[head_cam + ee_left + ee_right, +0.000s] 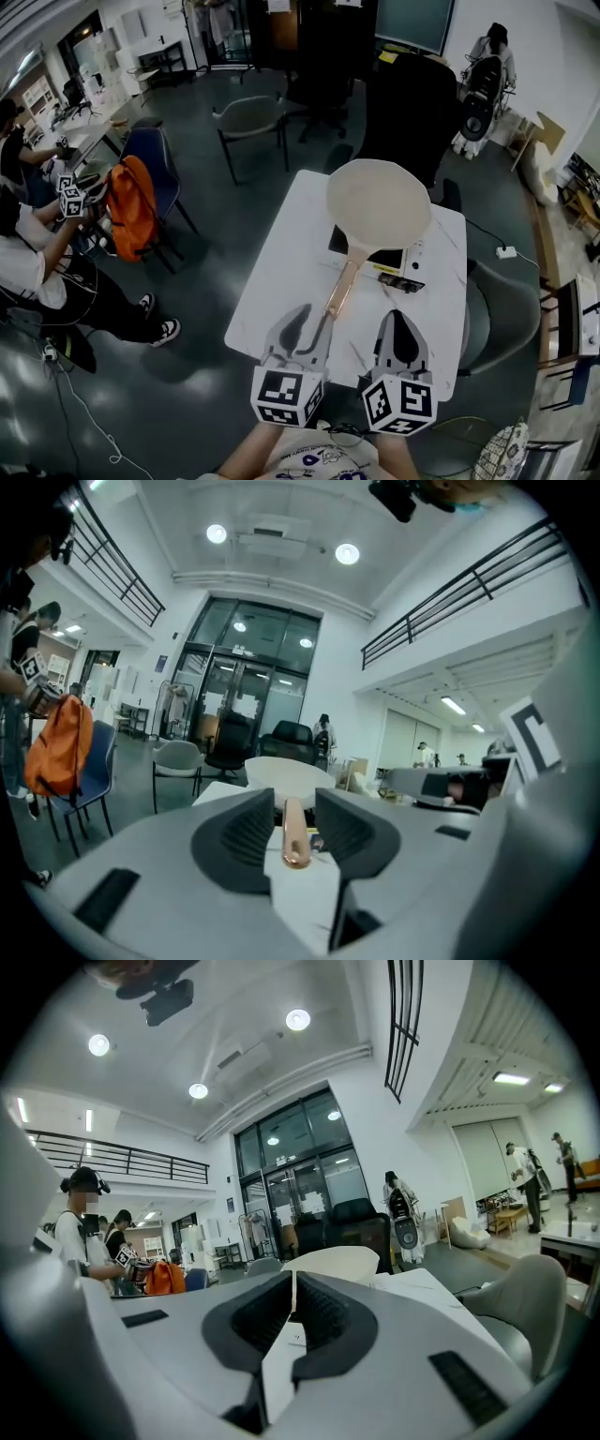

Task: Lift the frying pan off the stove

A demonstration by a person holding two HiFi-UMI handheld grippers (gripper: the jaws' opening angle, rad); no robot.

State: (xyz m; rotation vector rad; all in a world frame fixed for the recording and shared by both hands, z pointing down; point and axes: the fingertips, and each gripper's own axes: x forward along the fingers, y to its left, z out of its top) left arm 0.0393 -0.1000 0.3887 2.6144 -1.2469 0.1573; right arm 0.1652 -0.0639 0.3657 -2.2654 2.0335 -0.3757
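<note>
Gripping the near end of the copper-coloured handle (pixel 342 286), the left tongs (pixel 314 321) are closing on it from both sides. In the left gripper view the handle's rounded tip is sitting between the two dark pads, which are pressing against it. The handle is running away from the person to the cream pan (pixel 378 202), which is lying over the black stove (pixel 401 274) at the far middle of the white table (pixel 277 272). Whether the pan is resting on the stove or hanging just above it, I cannot tell. The stove's front edge is showing below the pan's rim, on the side nearest the person.

The right tongs (pixel 401 317) are hovering over the table just to the right of the handle, apart from it. In the right gripper view their jaws are lying together with nothing between them, and they are pointing toward the pan and the stove. Each gripper is carrying its marker cube (pixel 288 396) at the end nearest the person.

Beyond the table a grey chair (pixel 251 117) is standing on the dark floor. At the left an orange backpack (pixel 129 208) is hanging on a blue chair, beside a seated person (pixel 33 262).
</note>
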